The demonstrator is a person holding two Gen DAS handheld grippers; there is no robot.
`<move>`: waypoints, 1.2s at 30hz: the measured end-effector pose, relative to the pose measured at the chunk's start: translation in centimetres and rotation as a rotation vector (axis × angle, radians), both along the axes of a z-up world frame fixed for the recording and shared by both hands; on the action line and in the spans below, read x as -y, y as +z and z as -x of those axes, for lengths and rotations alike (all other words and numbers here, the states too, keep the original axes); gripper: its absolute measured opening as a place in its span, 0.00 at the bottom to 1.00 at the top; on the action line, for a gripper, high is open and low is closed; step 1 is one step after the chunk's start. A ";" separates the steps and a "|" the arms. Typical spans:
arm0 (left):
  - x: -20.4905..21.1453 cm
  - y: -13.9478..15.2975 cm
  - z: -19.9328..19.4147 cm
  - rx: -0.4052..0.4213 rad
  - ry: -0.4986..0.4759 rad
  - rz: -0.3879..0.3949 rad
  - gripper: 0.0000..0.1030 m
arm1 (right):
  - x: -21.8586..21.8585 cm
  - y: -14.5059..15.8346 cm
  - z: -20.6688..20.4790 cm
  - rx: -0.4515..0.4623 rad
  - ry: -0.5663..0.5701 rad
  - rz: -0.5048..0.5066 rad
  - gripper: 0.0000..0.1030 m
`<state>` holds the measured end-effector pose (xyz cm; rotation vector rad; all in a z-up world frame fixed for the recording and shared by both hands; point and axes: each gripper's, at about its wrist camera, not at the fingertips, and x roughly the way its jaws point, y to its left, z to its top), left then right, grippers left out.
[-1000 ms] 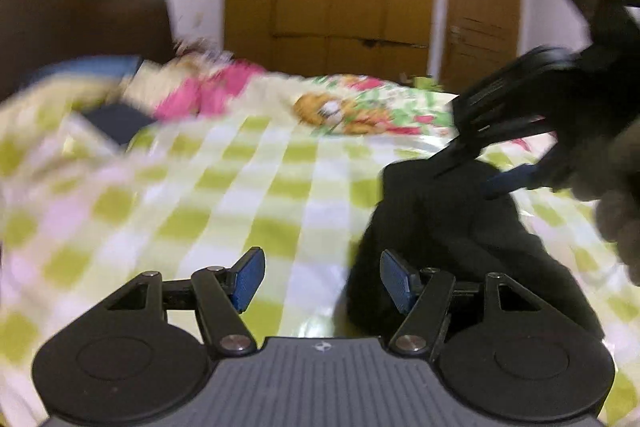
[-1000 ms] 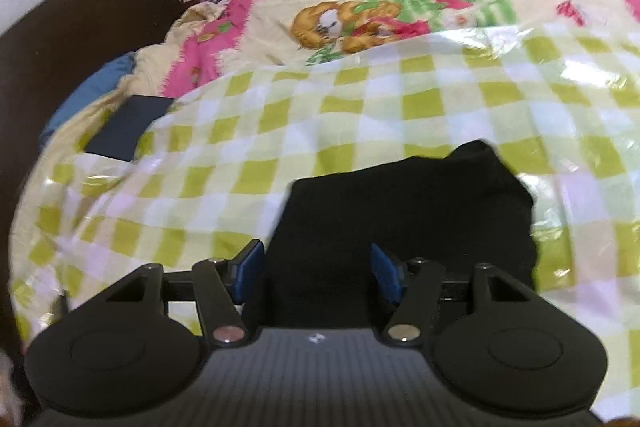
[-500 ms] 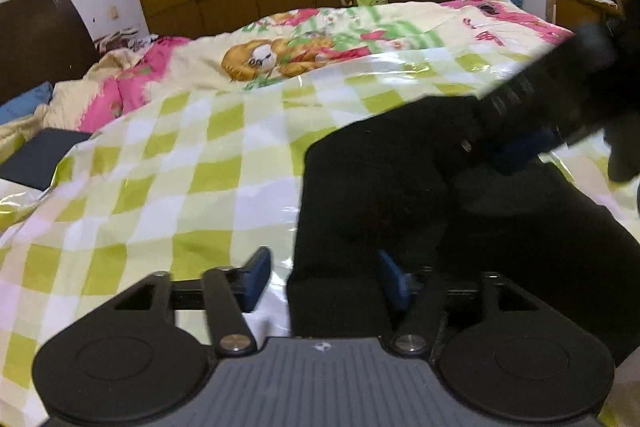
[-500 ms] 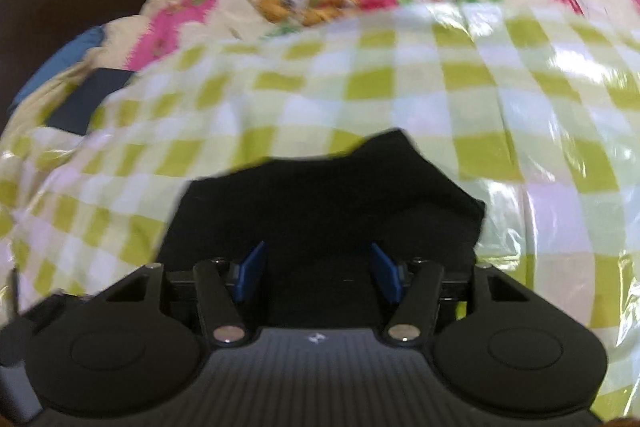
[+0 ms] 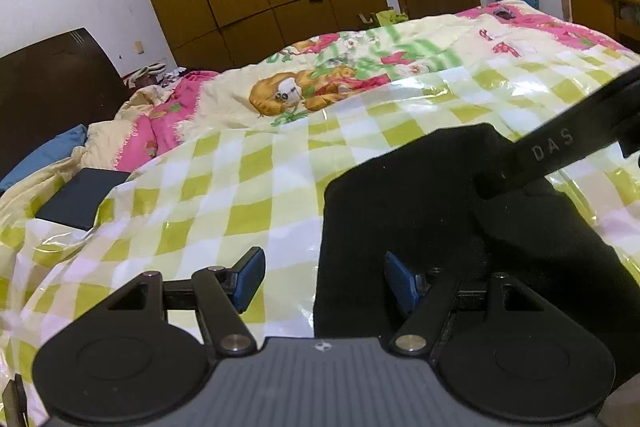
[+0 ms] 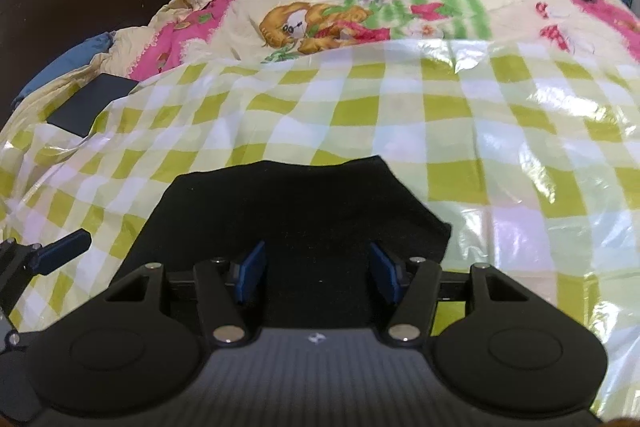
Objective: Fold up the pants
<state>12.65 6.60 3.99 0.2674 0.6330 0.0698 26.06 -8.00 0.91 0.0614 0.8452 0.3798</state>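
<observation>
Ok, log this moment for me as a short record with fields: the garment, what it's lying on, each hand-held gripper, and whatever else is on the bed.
garment: black pants, folded into a compact bundle
surface: green-and-white checked plastic sheet over a cartoon-print quilt
left hand-held gripper: jaws apart, straddling the bundle's left edge, nothing pinched
right hand-held gripper: jaws apart above the pants, nothing pinched
other: dark flat item near the headboard

The pants are plain black on a glossy sheet checked yellow-green and white; the quilt beyond is cream and pink, with an orange cartoon dog.
</observation>
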 end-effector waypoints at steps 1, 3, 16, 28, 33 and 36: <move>-0.1 0.3 0.2 0.006 -0.004 0.003 0.78 | 0.2 0.0 0.1 -0.001 0.000 -0.005 0.57; -0.1 1.0 0.6 0.024 -0.005 -0.017 0.78 | 0.3 0.0 0.2 -0.001 0.002 -0.005 0.57; -1.5 -2.3 -2.4 -0.099 0.005 0.025 0.79 | 3.2 -2.3 2.8 -0.057 -0.025 -0.035 0.57; 0.0 -3.3 -0.1 -0.112 -0.009 -0.065 0.80 | 5.3 -3.3 5.5 -0.114 -0.054 -0.148 0.63; 0.0 -1.3 0.1 -0.078 -0.030 -0.073 0.79 | 6.7 -2.2 5.1 -0.086 -0.084 -0.228 0.63; 0.1 -1.6 0.0 -0.079 -0.049 -0.079 0.79 | 8.7 -2.3 2.8 -0.108 -0.164 -0.337 0.64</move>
